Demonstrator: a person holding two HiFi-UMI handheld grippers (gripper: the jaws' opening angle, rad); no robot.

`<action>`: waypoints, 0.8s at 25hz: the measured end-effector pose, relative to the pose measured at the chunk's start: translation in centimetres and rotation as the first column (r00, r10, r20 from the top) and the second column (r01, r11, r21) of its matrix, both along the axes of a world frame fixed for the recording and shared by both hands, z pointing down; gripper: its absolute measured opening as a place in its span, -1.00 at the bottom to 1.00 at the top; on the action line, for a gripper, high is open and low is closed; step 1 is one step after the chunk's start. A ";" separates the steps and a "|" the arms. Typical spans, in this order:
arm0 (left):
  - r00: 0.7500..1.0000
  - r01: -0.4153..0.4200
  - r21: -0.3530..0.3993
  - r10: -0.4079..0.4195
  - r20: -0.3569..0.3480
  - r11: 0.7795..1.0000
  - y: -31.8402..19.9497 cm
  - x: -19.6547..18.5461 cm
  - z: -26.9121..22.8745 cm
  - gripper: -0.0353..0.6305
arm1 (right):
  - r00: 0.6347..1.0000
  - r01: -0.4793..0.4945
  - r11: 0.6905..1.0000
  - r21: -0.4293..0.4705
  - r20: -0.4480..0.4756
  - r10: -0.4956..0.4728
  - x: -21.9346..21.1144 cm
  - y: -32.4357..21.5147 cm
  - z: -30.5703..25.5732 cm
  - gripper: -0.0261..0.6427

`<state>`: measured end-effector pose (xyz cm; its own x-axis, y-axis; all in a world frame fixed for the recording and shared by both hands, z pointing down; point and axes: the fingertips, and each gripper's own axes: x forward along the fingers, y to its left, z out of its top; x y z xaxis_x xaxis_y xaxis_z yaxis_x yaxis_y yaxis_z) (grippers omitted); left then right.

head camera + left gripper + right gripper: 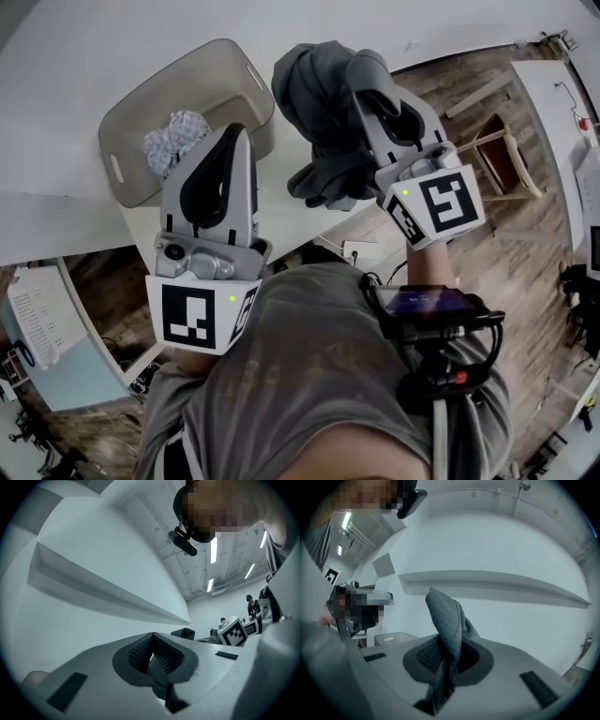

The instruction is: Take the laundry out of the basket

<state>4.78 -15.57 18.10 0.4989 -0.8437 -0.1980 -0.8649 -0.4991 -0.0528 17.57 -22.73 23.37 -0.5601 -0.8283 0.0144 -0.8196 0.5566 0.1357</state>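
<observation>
Right gripper [449, 656]: its jaws are pressing together on a narrow fold of a dark grey soft fabric garment [446, 616], which is poking up between the pads and trailing down behind them.
Garment position: it is hanging in a thick bunch from that gripper over the white tabletop [84, 47], just beside the basket's right wall. Whether it is brushing that wall I cannot tell.
Left gripper [152, 657]: its jaws are meeting with nothing between them. In the head view it is hovering at the basket's near edge, pointing towards it.
Basket [141, 108]: a pale beige plastic tub with slot handles is sitting on the tabletop. A crumpled white-and-blue patterned cloth [174, 141] is lying inside it.
Step in hand: the garment appears to be travelling out of the basket towards a resting spot on the table.
Doing it well: the grip should be staying firm until the bulk is resting on the surface. A bare patch well apart from the basket would stop loose ends from dropping back in or catching the rim.
Release: once the cloth is piling up, the jaws should be parting fully before the gripper draws away.
Risk: only a thin fold is being pinched, so the heavy bundle may be slipping.
Remaining: the patterned cloth is waiting; the left jaws will need to be opening first.
</observation>
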 end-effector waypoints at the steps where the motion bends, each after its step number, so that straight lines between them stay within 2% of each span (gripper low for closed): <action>1: 1.000 0.003 -0.003 -0.003 0.004 1.000 -0.1 0.0 0.1 -0.87 | 1.000 0.001 1.000 -0.011 0.001 -0.001 -0.1 -0.2 0.8 -0.80; 12: 0.998 0.044 -0.055 -0.042 0.038 0.998 -1.9 -0.1 1.6 -0.87 | 1.000 0.012 0.985 -0.174 -0.023 -0.016 -0.8 -2.5 10.5 -0.79; 20: 0.995 0.087 -0.078 -0.082 0.064 0.993 -3.1 -0.8 2.2 -0.87 | 0.998 0.031 0.971 -0.236 -0.039 -0.041 -2.4 -4.3 14.5 -0.78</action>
